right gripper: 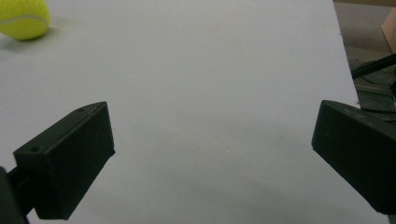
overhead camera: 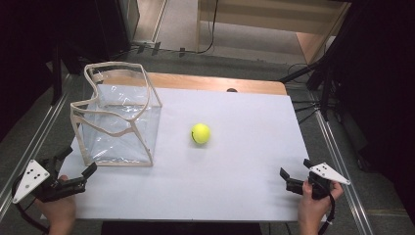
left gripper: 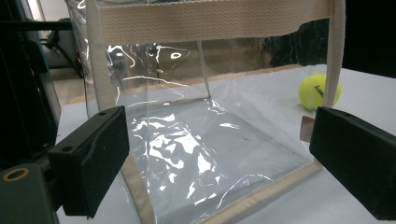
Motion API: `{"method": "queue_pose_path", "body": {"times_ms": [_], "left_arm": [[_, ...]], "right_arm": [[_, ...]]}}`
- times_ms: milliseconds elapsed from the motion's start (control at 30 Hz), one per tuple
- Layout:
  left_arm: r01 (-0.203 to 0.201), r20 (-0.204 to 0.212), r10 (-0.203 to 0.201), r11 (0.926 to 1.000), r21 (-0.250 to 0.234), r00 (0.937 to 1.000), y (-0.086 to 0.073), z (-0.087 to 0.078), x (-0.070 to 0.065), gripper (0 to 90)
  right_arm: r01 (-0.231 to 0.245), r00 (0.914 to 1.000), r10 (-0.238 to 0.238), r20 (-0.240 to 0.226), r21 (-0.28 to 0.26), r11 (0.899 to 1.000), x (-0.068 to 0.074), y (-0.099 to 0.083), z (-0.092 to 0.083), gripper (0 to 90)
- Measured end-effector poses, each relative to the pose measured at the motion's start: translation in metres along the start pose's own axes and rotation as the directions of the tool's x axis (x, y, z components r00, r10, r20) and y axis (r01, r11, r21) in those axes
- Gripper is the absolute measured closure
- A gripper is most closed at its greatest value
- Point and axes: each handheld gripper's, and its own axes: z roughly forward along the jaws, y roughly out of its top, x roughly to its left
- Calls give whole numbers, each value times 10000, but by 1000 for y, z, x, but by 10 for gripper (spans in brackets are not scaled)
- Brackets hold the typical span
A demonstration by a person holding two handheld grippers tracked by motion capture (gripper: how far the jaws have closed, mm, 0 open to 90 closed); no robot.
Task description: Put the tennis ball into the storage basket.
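On a white surface (overhead camera: 235,176) seen from the high view, a clear plastic bag (overhead camera: 117,115) with cream webbing trim stands upright and open at the far left, and a yellow-green tennis ball (overhead camera: 200,133) lies near the middle, apart from the bag on its right. The left gripper (overhead camera: 76,164) sits at the near left corner just in front of the bag, held by a hand (overhead camera: 58,208), its jaws spread apart and empty. The right gripper (overhead camera: 296,174) is at the near right edge in the other hand (overhead camera: 313,205), jaws also spread with nothing between them (well apart from the ball). In the left gripper view, the two black jaws stand wide either side of the bag (left gripper: 196,135), whose crinkled clear wall and cream strap are close ahead; the ball (left gripper: 319,91) shows through and past the bag's right edge. In the right gripper view, the jaws stand wide over the bare white surface (right gripper: 219,93), with the ball (right gripper: 23,18) at the upper left corner, far from them.
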Motion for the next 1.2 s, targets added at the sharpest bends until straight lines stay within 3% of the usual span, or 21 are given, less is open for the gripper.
{"method": "queue_pose_path", "body": {"times_ms": [233, 333, 433, 633, 767, 867, 1200], "left_arm": [[8, 47, -8, 10000, -67, 10000, 0, -1, 1, 53], [35, 92, -33, 9999, -136, 10000, 0, -2, 1, 53], [78, 95, -77, 9999, -126, 9999, 0, -2, 0, 53], [33, 217, -30, 9999, -158, 9998, -1, -3, 0, 53], [-10, 252, 13, 9999, -123, 9997, 0, -2, 0, 53], [-13, 249, 16, 9999, -143, 9997, -1, -3, 0, 53], [36, 279, -32, 9998, -170, 9996, -1, -3, 0, 53]], "right_arm": [[-72, 9999, 73, -105, 168, 9998, 0, 1, 1, 0], [-32, 9979, 42, -639, 162, 9999, 0, 2, 1, 0], [11, 9977, 5, -671, 235, 9997, -1, 2, 1, 0], [-421, 9939, 434, -1010, 145, 9990, -2, 5, -2, 0], [-245, 9964, 268, -806, 285, 9993, 0, 9, -4, 0], [-440, 9953, 460, -857, 253, 9987, 0, 13, -5, 0], [3, 9954, 60, -952, 656, 9978, 5, 34, 4, 0]]}}
